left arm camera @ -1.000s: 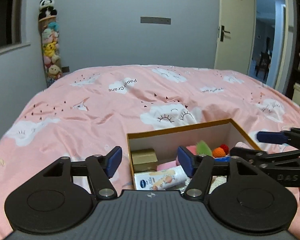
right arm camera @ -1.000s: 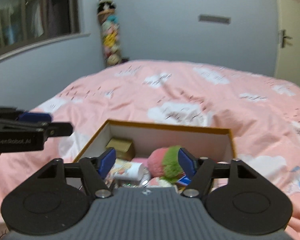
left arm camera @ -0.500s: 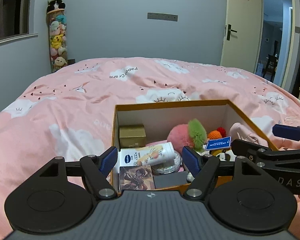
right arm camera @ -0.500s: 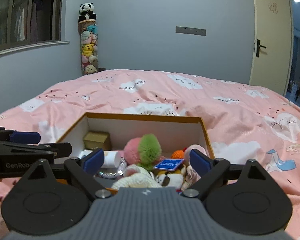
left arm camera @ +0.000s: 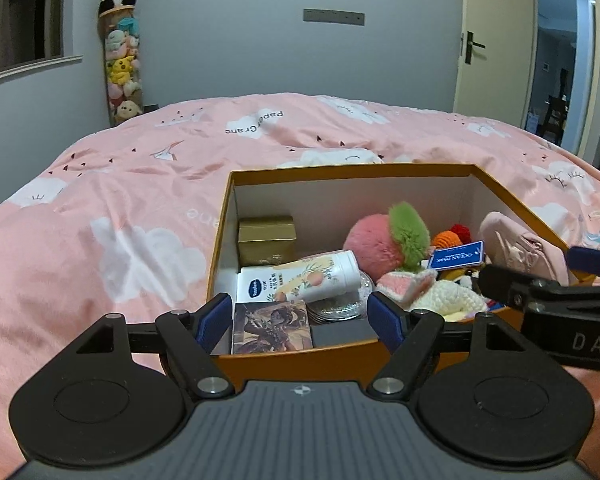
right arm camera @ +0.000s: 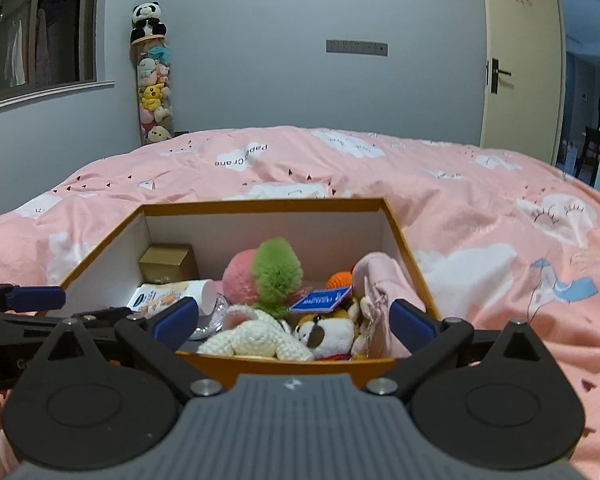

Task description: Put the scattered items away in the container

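Observation:
An orange-rimmed cardboard box with white walls sits on the bed. In it lie a gold carton, a white lotion bottle, a picture card, a pink-and-green plush ball, a blue tag, a pink pouch and a white knit toy. My left gripper hovers over the box's near left edge, jaws opening, its pads pressing on nothing. My right gripper hangs over the near right part of the box, jaws opening too, holding nothing.
A pink duvet printed with clouds covers the bed all around the box. A clear tube of plush toys stands against the far wall. A cream door stands open at the right.
Both grippers have sunk toward the box and their jaws have spread wider. More of the box's contents now show in both views.

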A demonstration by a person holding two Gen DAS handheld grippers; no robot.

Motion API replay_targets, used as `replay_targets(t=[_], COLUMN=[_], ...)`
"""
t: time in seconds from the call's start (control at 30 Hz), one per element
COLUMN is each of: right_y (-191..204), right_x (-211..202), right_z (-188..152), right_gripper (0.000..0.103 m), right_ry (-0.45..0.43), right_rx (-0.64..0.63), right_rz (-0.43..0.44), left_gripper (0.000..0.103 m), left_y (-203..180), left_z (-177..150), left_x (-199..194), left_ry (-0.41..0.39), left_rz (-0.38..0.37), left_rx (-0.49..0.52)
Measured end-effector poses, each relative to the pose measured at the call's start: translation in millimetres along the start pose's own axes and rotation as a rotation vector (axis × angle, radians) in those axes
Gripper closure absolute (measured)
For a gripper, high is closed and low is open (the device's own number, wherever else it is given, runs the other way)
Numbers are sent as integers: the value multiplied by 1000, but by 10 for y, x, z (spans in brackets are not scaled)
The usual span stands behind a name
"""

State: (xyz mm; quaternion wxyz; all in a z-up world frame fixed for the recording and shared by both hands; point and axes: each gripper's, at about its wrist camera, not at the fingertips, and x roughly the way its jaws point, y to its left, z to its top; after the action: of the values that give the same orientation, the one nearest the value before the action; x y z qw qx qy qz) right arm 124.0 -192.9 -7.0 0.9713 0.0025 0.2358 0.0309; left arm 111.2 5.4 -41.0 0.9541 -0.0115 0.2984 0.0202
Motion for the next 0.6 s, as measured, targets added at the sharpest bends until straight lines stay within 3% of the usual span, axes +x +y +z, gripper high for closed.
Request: replay_targets(t=[0.6], right_y=[20], right_x=[155], right_z=[-165], right_gripper=[1], right_ry=[-7], right_rx=[-35], right_rz=[-27], left_gripper=[13], left_y=[-46], left_z=[-107], left_x=[127], left_ry=[-41], left_rz=[32], left_rx=[12])
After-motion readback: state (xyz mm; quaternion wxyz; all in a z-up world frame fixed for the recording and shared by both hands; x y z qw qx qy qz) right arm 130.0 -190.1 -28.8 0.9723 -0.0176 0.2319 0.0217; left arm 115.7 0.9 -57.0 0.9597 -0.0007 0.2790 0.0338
